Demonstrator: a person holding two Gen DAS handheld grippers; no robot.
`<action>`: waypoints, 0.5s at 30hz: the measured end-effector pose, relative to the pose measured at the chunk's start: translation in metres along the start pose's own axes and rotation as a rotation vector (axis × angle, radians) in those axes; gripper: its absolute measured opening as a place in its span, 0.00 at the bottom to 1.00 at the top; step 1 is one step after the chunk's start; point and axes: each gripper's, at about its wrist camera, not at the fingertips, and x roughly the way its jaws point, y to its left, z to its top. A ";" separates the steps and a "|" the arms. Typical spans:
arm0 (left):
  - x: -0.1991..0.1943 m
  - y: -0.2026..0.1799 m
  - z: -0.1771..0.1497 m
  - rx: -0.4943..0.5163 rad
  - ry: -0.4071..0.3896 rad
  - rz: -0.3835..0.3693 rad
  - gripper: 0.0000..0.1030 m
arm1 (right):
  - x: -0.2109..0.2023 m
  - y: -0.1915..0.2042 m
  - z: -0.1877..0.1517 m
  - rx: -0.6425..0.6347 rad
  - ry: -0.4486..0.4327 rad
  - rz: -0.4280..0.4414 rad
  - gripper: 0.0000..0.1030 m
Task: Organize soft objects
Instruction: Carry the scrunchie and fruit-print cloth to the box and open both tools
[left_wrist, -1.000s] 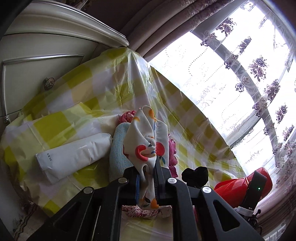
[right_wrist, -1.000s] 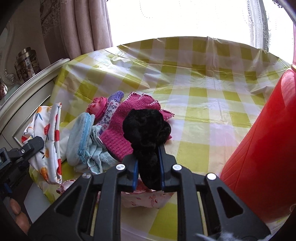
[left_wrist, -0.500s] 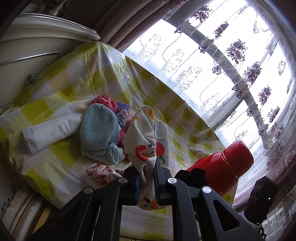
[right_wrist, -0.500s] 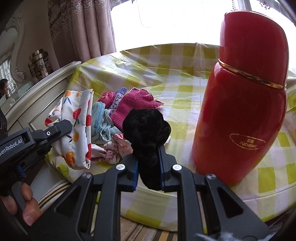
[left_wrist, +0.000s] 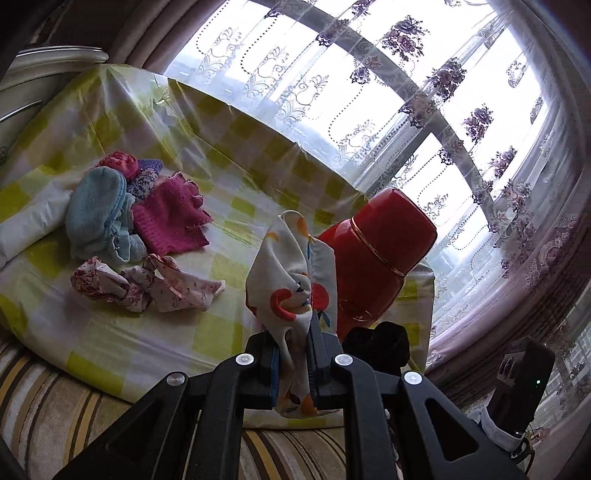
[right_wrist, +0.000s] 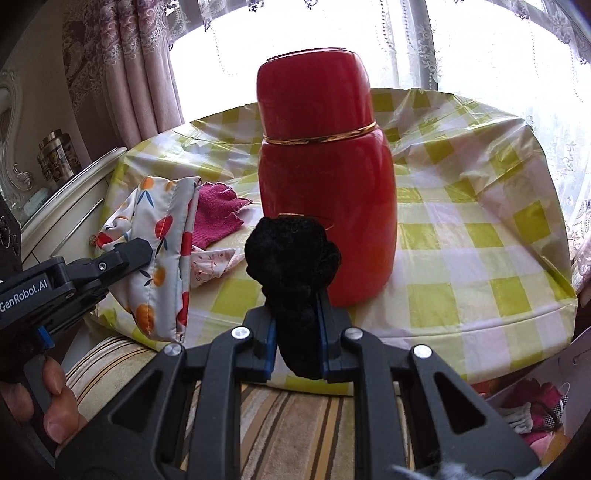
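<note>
Between the jaws of our left gripper (left_wrist: 291, 354) hangs a fruit-print cloth pouch (left_wrist: 291, 280), clenched at its lower part so most of it stands up above the fingertips toward 12 o'clock. Our right gripper (right_wrist: 295, 332) grips a black fuzzy item (right_wrist: 291, 266) the same way, the jaws shut on its lower half while the bulk bulges out above them. Both grippers sit just off the near edge of the tabletop (right_wrist: 461, 240), over a striped cushion (right_wrist: 295, 417), pointing across the yellow checked cover. From the right wrist view the left gripper (right_wrist: 122, 258) comes in at 9 o'clock, with the pouch (right_wrist: 162, 251) hanging beside it, and our left hand (right_wrist: 37, 402) wraps its handle at 8 o'clock. A red flask (right_wrist: 325, 177) stands upright at 12 o'clock, just behind the black item. In the left wrist view, at 10 o'clock, the other soft things lie clustered: a pink knit glove (left_wrist: 170, 218), a light blue pouch (left_wrist: 96, 210) and a floral fabric piece (left_wrist: 147, 284).
</note>
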 end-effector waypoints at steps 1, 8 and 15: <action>0.003 -0.007 -0.002 0.008 0.013 -0.011 0.12 | -0.005 -0.007 0.000 0.013 -0.001 -0.008 0.20; 0.022 -0.049 -0.022 0.053 0.119 -0.095 0.12 | -0.045 -0.059 -0.009 0.076 -0.026 -0.090 0.20; 0.041 -0.096 -0.049 0.113 0.236 -0.186 0.12 | -0.080 -0.112 -0.024 0.138 -0.032 -0.192 0.20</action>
